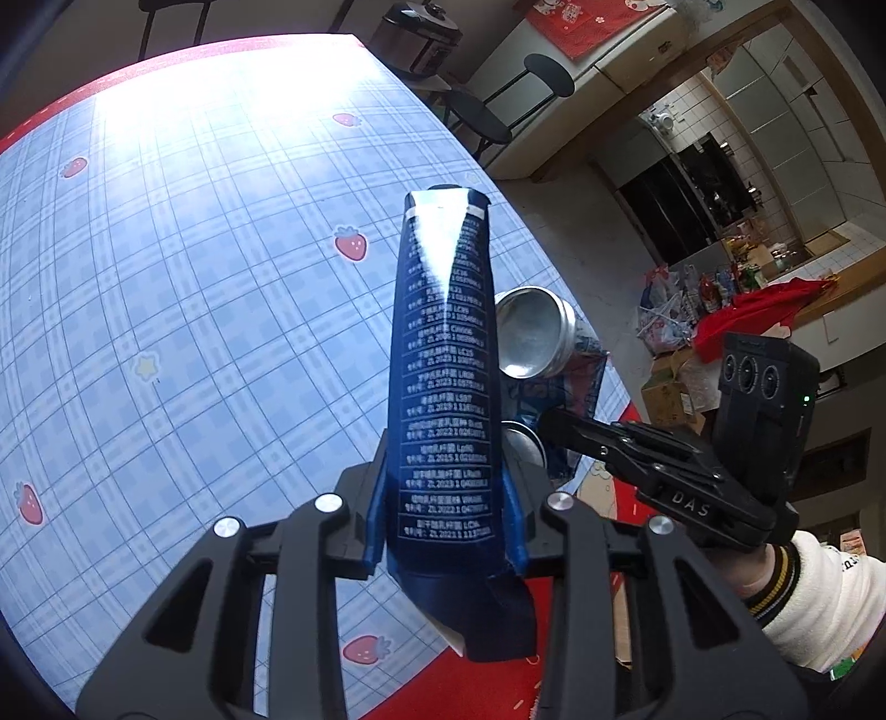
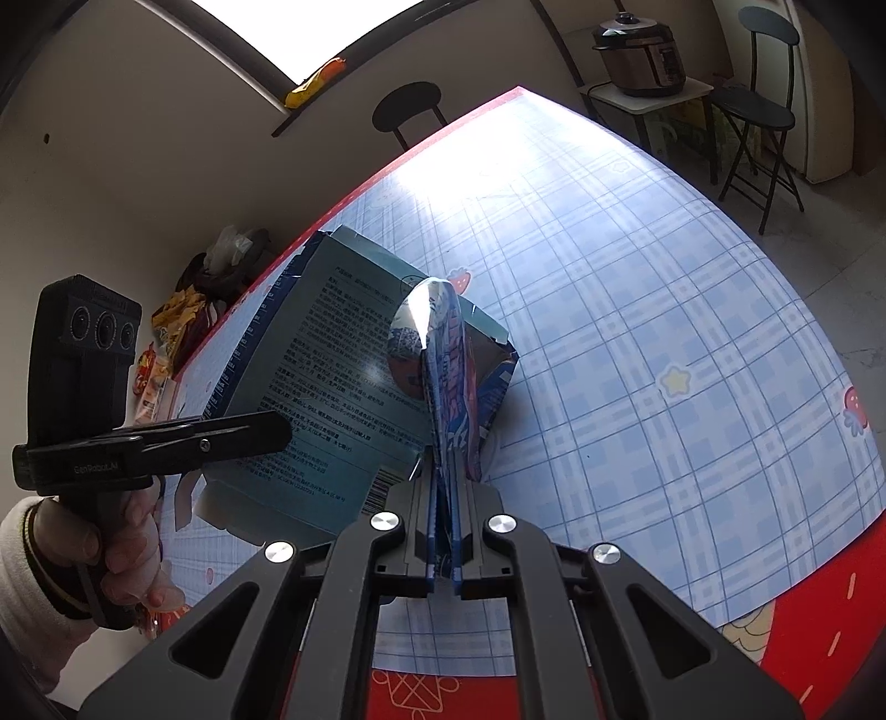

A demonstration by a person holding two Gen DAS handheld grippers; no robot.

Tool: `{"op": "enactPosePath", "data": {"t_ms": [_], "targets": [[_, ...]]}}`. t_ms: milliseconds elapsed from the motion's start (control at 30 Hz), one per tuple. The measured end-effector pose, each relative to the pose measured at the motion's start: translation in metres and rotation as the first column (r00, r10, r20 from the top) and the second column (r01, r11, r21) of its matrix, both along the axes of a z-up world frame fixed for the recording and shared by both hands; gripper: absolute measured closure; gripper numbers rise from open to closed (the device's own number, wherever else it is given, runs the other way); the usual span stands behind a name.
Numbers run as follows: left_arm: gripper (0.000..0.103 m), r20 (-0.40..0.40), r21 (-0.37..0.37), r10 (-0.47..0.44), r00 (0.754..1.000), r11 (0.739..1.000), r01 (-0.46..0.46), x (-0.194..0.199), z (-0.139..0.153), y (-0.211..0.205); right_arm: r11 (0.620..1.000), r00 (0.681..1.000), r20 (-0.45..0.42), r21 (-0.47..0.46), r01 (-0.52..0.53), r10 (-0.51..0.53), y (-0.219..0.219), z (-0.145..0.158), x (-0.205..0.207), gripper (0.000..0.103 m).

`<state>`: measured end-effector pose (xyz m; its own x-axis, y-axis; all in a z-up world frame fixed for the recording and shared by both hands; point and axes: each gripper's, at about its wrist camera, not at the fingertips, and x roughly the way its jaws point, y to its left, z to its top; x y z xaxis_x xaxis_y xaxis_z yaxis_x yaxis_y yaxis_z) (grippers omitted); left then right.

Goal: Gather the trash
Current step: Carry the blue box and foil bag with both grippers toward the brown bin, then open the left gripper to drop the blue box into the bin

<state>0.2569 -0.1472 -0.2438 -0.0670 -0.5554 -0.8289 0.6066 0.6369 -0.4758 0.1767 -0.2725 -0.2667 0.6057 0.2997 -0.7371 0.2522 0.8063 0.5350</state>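
The left tool [image 1: 443,531] clenches a dark blue carton [image 1: 443,354] above the checked bench [image 1: 194,277]. Just right of it, the right tool [image 2: 443,531] is clamped on a flattened foil wrapper [image 2: 443,376], with crushed cans [image 1: 534,332] close behind. Farther right, beyond the bench edge, stand folding chairs [image 1: 498,116] and a rice cooker [image 1: 423,33].

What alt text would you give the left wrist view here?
The left gripper clamps a flattened dark blue box printed with white text, held above a blue plaid tablecloth with strawberries. Beside it, the right gripper holds a crushed blue wrapper, with silver cans behind.
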Motion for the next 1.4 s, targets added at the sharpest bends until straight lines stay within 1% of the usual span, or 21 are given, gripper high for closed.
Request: {"op": "enactPosePath", "data": {"t_ms": [133,200,367,500,600,667,733,867,933,1100,1167,1267,1400], "targets": [[0.071,0.055,0.0,0.002,0.998,1.0,-0.002,-0.007,0.005,-0.003,0.999,0.999,0.009,0.008,0.032,-0.032,-0.008,0.005,-0.009,0.1],[0.072,0.079,-0.023,0.005,0.997,1.0,-0.003,-0.012,0.012,0.003,0.998,0.998,0.026,0.014,0.061,-0.061,-0.016,0.011,-0.018,0.1],[0.072,0.149,-0.042,0.054,0.987,0.998,-0.049,-0.025,0.03,0.027,0.988,0.986,0.067,0.02,0.153,-0.154,-0.041,0.027,-0.047,0.1],[0.072,0.196,-0.077,0.057,0.979,0.996,-0.042,-0.038,0.047,0.022,0.97,0.966,0.095,-0.011,0.241,-0.239,-0.063,0.045,-0.077,0.1],[0.071,0.228,-0.098,0.045,0.973,0.995,-0.023,-0.048,0.059,0.004,0.953,0.95,0.124,-0.058,0.296,-0.287,-0.083,0.06,-0.103,0.1],[0.071,0.242,-0.107,0.034,0.97,0.994,-0.008,-0.056,0.065,-0.012,0.941,0.938,0.147,-0.085,0.328,-0.314,-0.1,0.07,-0.12,0.1],[0.071,0.24,-0.12,0.027,0.97,0.993,0.002,-0.065,0.072,-0.029,0.928,0.926,0.16,-0.099,0.36,-0.342,-0.12,0.076,-0.136,0.1],[0.071,0.249,-0.128,0.017,0.968,0.992,0.016,-0.082,0.083,-0.068,0.909,0.908,0.179,-0.111,0.401,-0.378,-0.167,0.081,-0.163,0.1],[0.071,0.257,-0.119,0.015,0.966,0.993,0.016,-0.091,0.086,-0.093,0.906,0.904,0.185,-0.107,0.408,-0.385,-0.193,0.079,-0.173,0.1],[0.071,0.245,-0.101,0.009,0.97,0.995,0.016,-0.109,0.088,-0.165,0.906,0.904,0.179,-0.101,0.411,-0.389,-0.253,0.07,-0.193,0.1],[0.071,0.241,-0.09,0.001,0.971,0.996,0.021,-0.116,0.086,-0.197,0.904,0.902,0.175,-0.099,0.415,-0.395,-0.278,0.065,-0.203,0.1],[0.071,0.214,-0.072,-0.014,0.977,0.997,0.03,-0.125,0.074,-0.243,0.896,0.892,0.17,-0.086,0.436,-0.418,-0.311,0.058,-0.217,0.1],[0.071,0.187,-0.021,-0.064,0.98,0.997,0.069,-0.131,0.046,-0.303,0.875,0.872,0.157,-0.069,0.479,-0.464,-0.347,0.048,-0.24,0.1]]}}
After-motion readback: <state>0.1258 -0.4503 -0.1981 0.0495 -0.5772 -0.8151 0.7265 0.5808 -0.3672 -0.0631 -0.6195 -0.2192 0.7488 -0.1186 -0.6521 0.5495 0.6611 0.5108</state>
